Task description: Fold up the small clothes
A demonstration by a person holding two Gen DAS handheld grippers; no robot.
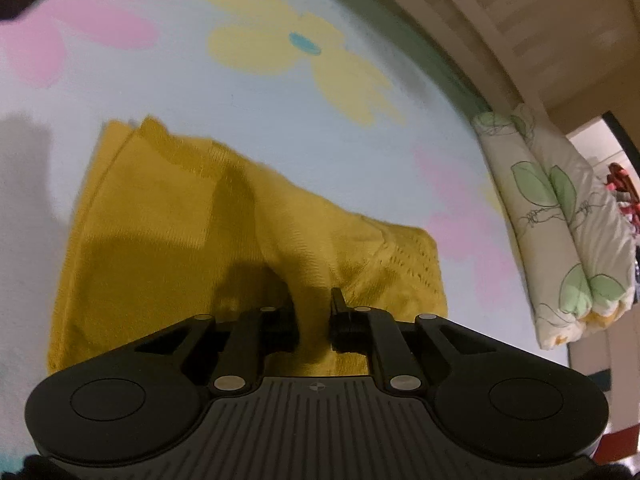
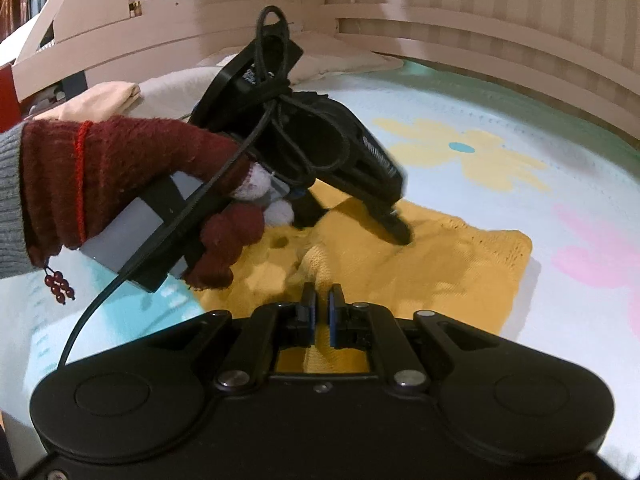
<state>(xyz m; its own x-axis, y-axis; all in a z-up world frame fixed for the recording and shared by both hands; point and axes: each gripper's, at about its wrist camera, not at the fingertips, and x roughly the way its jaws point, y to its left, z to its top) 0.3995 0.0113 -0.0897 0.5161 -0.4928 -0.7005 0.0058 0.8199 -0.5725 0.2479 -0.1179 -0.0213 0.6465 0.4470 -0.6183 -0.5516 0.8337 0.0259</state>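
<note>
A mustard-yellow knit garment (image 1: 168,240) lies rumpled on a pale blue blanket with a flower print (image 1: 280,128). In the left wrist view my left gripper (image 1: 314,302) is low over the garment's near edge, its fingers closed on a raised fold of the knit. The right wrist view shows the same garment (image 2: 440,264), with my right gripper (image 2: 322,300) shut on a pinched ridge of it between the blue pads. A hand in a dark red glove (image 2: 120,184) holds the left gripper (image 2: 396,232), whose tips dig into the cloth just beyond.
A pillow with green leaves (image 1: 560,220) lies at the blanket's right edge. A slatted wooden bed frame (image 2: 480,20) curves round the far side. Cream folded cloth (image 2: 104,96) sits at the back left. A black cable (image 2: 92,312) trails from the left gripper.
</note>
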